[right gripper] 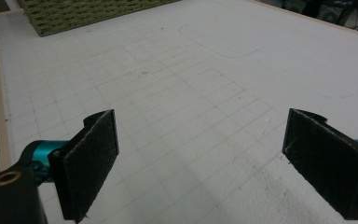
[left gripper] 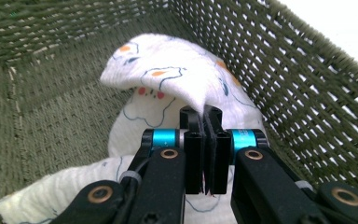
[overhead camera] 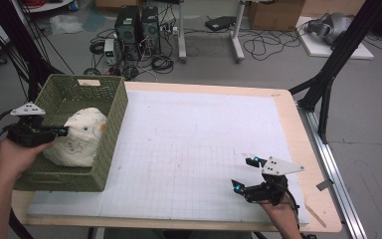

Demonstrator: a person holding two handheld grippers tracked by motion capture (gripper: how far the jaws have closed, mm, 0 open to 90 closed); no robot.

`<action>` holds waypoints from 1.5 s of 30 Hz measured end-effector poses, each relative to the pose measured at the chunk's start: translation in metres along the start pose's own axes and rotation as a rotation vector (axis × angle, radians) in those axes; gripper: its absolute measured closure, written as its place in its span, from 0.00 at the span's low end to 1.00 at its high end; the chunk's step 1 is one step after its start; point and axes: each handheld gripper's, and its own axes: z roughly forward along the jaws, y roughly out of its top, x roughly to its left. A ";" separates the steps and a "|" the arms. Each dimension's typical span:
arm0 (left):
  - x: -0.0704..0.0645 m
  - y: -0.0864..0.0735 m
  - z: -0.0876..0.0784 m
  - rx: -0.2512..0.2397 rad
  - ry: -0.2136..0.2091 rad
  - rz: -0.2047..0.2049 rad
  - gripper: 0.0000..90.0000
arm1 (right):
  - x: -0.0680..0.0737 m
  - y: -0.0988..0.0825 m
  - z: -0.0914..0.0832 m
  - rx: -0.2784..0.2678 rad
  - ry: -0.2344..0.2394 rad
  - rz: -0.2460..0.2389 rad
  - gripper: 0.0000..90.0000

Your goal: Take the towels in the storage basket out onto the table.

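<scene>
L tongs (left gripper: 204, 122) are clamped tight on a fold of the printed cloth (overhead camera: 78, 137), which sits bunched inside the green basket (overhead camera: 110, 127) at the bench's (overhead camera: 204, 144) left end. The pinched edge is tented up directly ahead of the tongs, w/ the rest slumped below. R tongs (overhead camera: 245, 174) hover wide open, nothing between them, well apart over the mat; L is the nearer one.

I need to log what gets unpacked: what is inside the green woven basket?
The green woven basket holds a bunched white cloth printed with small figures, its edge pinched by the left gripper. Whatever lies beneath the cloth is covered.
</scene>
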 end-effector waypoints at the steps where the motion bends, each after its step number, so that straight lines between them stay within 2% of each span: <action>1: 0.000 0.000 -0.002 -0.008 -0.001 -0.003 0.97 | 0.000 0.000 0.000 0.000 0.000 -0.001 0.11; 15: -0.003 0.000 -0.021 -0.137 -0.015 -0.036 0.97 | 0.000 0.000 0.000 0.000 -0.001 0.004 0.11; 27: -0.008 0.007 -0.037 -0.237 -0.041 -0.013 0.97 | 0.000 0.000 -0.001 -0.005 -0.005 -0.002 0.11; 36: -0.006 0.009 -0.045 -0.307 -0.048 -0.024 0.97 | 0.000 0.000 -0.002 -0.005 -0.002 0.000 0.11; 45: -0.009 0.022 -0.064 -0.375 -0.062 -0.008 0.97 | 0.000 0.001 -0.001 -0.003 -0.002 -0.001 0.11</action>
